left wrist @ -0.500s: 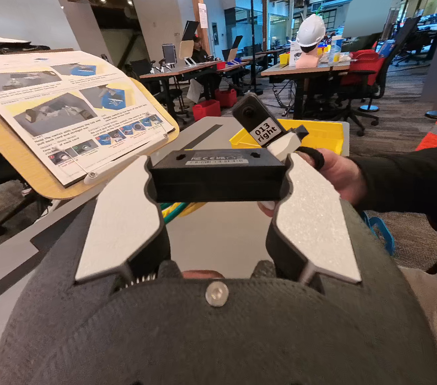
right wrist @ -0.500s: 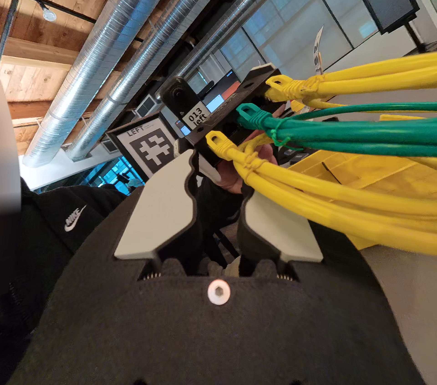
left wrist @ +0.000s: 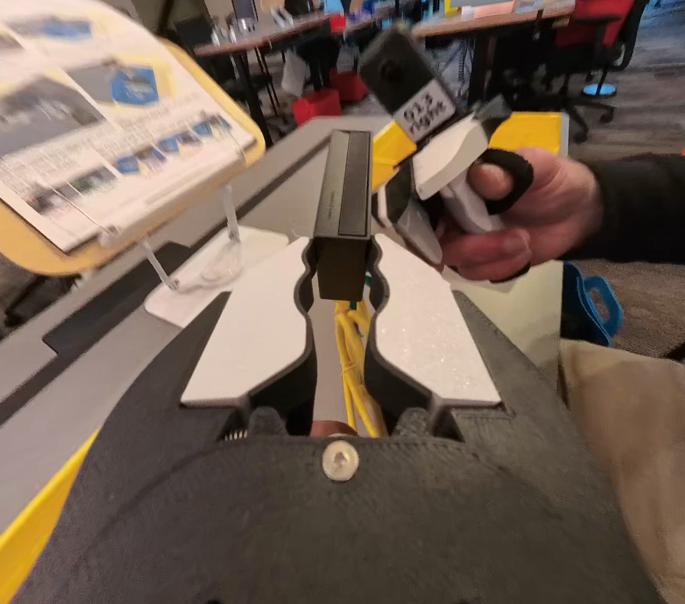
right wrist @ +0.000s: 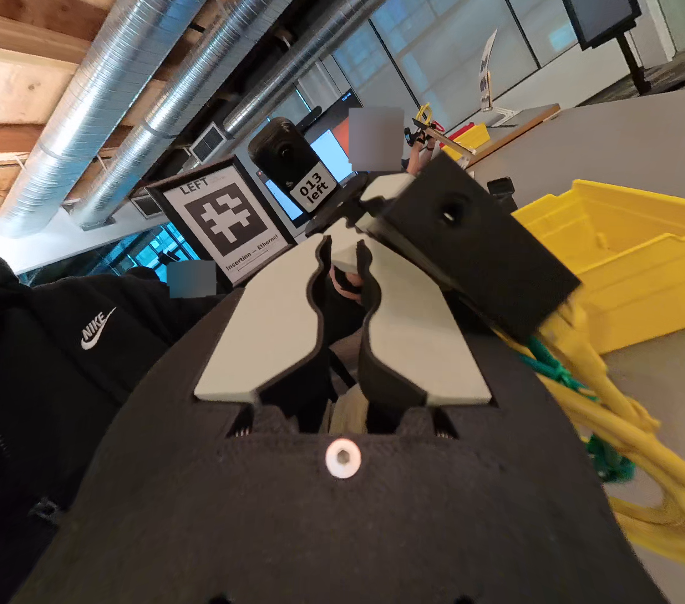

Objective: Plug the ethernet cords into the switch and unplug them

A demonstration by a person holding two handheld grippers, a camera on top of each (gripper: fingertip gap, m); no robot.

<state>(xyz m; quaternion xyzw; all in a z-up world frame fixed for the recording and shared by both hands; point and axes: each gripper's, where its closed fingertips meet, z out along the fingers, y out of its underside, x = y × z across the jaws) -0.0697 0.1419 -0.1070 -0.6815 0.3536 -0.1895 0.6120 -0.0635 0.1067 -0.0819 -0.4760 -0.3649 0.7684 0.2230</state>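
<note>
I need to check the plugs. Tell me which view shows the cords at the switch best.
The right wrist view: the yellow cords and a green cord leave the black switch in plain sight, though blurred. The left wrist view shows only a strip of cords under the switch, between the left gripper fingers.

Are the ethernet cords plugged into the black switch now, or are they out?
Plugged in. In the right wrist view, yellow cords and a green cord run straight out of the switch face; the ports themselves are hidden.
</note>
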